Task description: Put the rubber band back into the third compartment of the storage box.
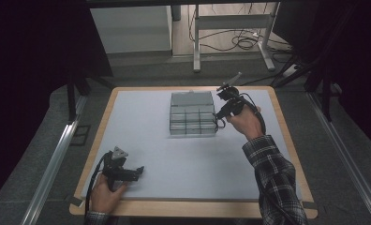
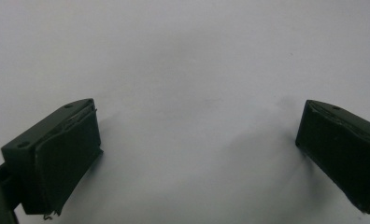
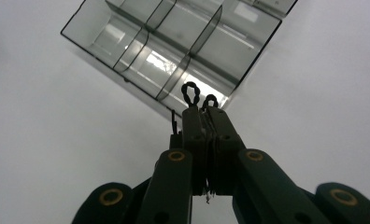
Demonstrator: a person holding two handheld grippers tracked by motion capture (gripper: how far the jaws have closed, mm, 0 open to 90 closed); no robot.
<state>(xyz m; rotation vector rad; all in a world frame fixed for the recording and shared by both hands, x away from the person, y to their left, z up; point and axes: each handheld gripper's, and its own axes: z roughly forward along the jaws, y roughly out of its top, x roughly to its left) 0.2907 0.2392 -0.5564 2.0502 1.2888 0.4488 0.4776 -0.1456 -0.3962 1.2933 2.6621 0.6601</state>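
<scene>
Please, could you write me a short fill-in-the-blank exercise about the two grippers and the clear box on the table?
1. The jaws of the left gripper stand ____.
2. The right gripper pinches a thin black ____ between its jaws.
3. The box has clear walls that split it into ____.
4. In the high view the right gripper is at the box's ____ side.

Missing words: open; loop; compartments; right

One box, two claws, one small twisted thing.
One clear divided box (image 1: 192, 114) sits toward the counter's (image 1: 146, 140) far edge; left claw (image 1: 136, 172) near front-left corner, right claw (image 1: 219, 114) pinching one black twisted tie (image 3: 190, 94).
</scene>
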